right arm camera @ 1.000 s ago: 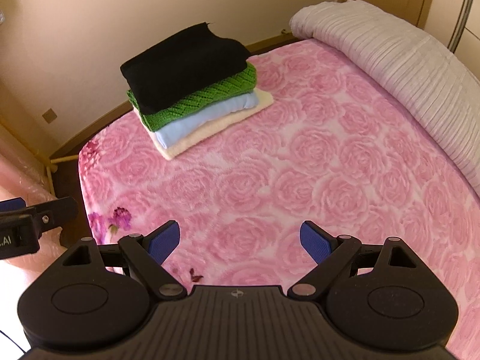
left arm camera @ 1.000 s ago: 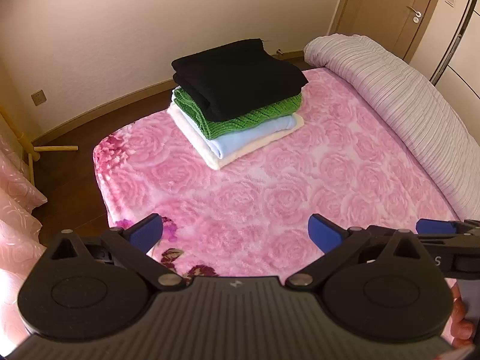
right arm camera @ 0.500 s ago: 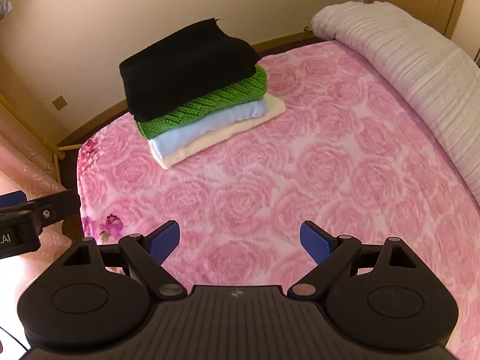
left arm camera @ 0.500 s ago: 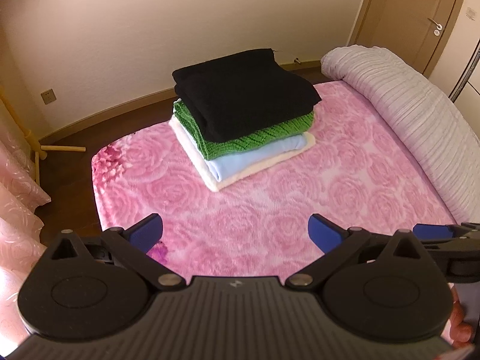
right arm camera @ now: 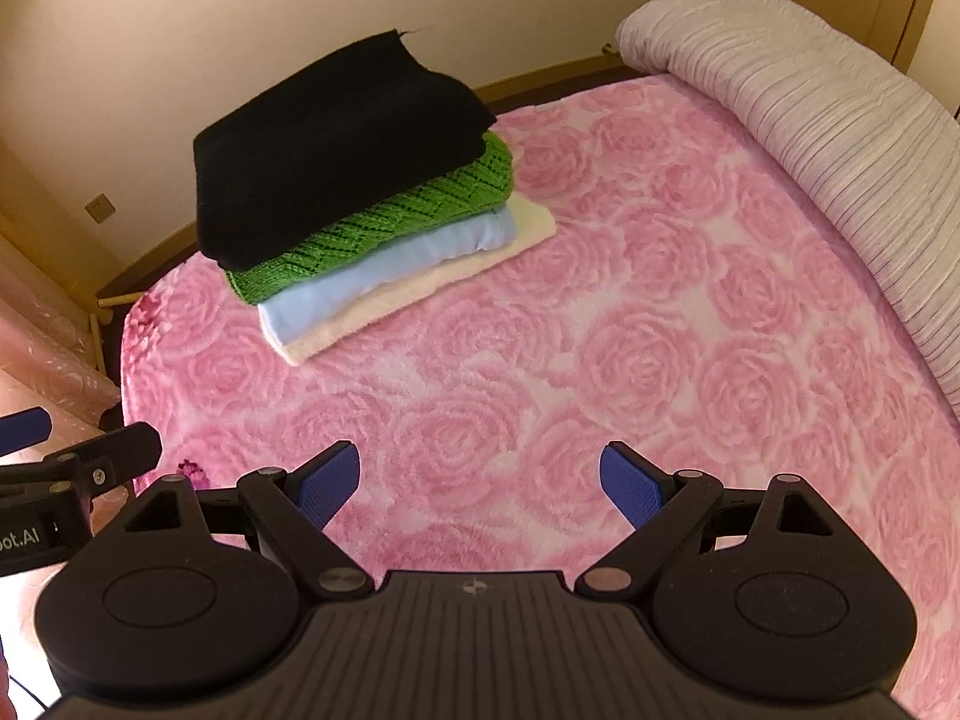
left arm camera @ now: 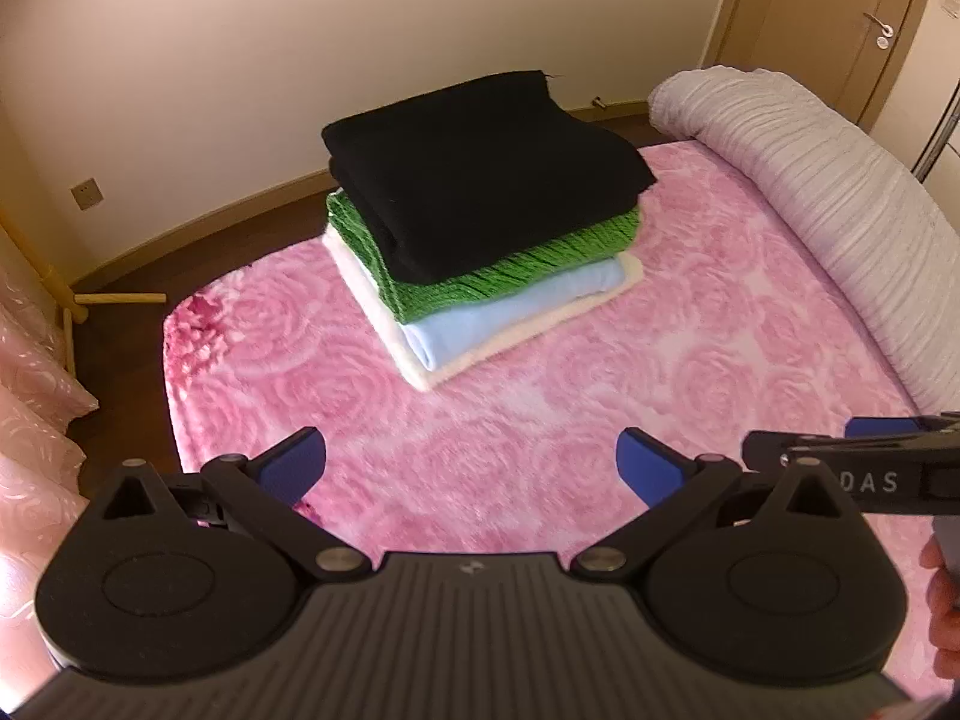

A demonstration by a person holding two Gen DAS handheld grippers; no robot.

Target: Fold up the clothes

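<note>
Both my left gripper and right gripper gape wide, empty. Ahead sits the folded stack: black knit sweater topmost. It looks soft and floppy; I'd pinch its nearest folded edge.

I'm looking into a home bedroom: a bed under a pink rose-patterned blanket, a rolled grey quilt along its side, pink curtains at the left, a wooden door with a lever handle, cream walls and a wall socket.
</note>
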